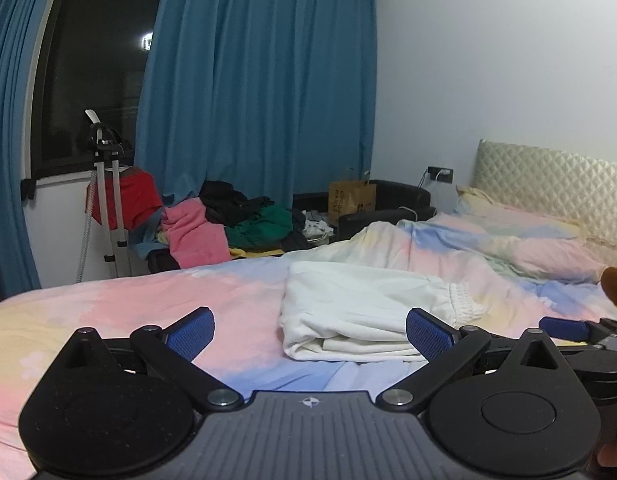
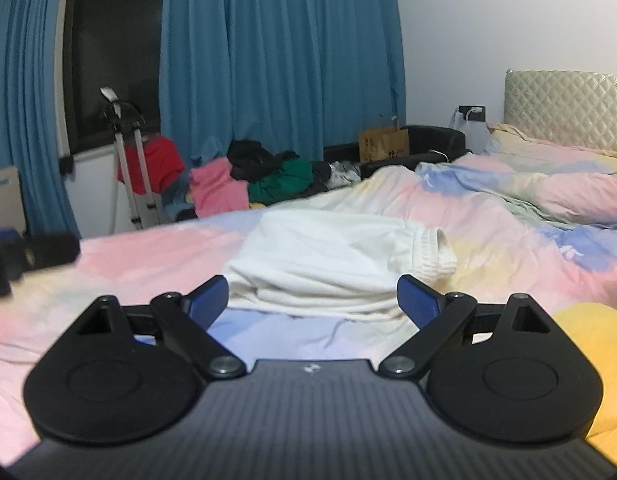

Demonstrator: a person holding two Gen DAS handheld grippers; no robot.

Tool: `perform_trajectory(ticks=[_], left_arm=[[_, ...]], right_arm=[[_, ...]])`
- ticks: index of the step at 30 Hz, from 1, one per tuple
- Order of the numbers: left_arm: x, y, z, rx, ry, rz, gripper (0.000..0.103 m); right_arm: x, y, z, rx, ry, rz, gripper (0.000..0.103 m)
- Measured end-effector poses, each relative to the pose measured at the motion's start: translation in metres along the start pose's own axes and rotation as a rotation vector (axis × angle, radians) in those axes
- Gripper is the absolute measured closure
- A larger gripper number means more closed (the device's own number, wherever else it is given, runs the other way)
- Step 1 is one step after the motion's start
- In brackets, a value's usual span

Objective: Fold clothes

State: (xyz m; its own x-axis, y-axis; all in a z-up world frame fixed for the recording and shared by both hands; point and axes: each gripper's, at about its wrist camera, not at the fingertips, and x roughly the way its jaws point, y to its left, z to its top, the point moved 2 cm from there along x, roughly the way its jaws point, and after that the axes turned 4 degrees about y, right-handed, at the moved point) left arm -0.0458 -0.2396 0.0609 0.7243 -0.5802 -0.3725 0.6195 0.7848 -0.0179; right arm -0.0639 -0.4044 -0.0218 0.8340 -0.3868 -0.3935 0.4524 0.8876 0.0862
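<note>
Both wrist cameras look low and nearly level across the bed [image 1: 108, 304] toward the blue curtains [image 2: 276, 60], sharing the folded white garment [image 1: 360, 312] close ahead.

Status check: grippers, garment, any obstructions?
Left gripper open, empty. Right gripper open, empty. White garment folded on bed, ungripped. Nothing in the way.
</note>
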Motion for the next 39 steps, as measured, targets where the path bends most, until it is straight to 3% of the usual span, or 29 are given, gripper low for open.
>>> perform_trajectory(ticks=[13,39], left_arm=[[0.023,0.000,-0.011,0.012,0.054,0.022,0.000],[0.022,0.009,-0.017,0.003,0.086,0.014,0.000]], right_arm=[[0.004,-0.002,-0.009,0.033,0.019,-0.046,0.010],[0.008,-0.004,-0.008,0.031,0.044,-0.060,0.010]])
